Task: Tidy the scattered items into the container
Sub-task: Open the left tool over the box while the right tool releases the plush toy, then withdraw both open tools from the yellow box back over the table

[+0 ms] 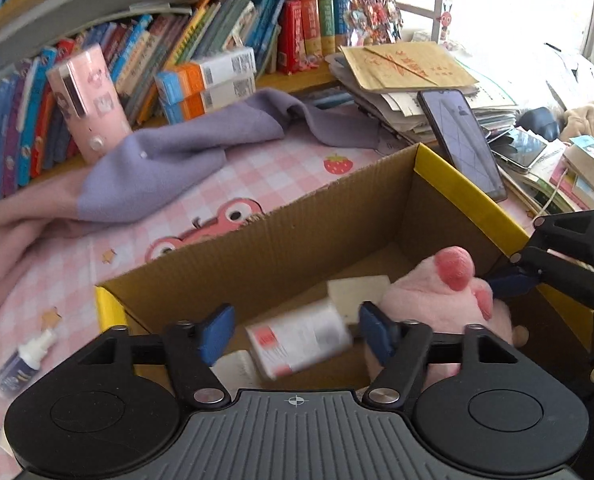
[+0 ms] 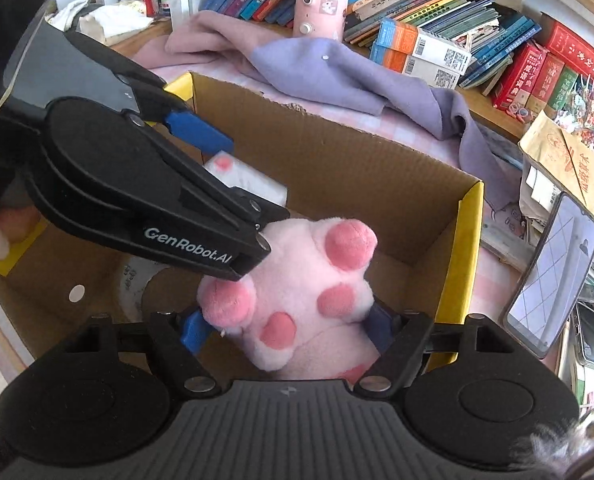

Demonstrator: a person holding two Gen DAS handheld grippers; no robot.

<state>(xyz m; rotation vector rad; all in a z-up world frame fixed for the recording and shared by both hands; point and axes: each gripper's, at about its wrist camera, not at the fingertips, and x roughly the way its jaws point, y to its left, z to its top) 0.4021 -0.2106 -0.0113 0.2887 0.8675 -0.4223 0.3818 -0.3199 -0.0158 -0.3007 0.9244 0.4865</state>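
Both claws hang over the open brown corrugated cardboard box (image 1: 281, 240). Left gripper (image 1: 293, 330) stands released, a blurred white red-labelled bottle (image 1: 301, 340) loose between its blue pads. Right gripper (image 2: 289, 330) brackets the pink plush toy (image 2: 309, 288) inside the box; actual pad contact cannot be confirmed.

A pink checked tabletop (image 1: 257, 172) fills the frame's middle. On it lie a cardboard box (image 1: 297, 236) at centre, lilac-pink cloth (image 1: 169, 168) upper left, and a spray bottle (image 1: 21, 364) lower left.
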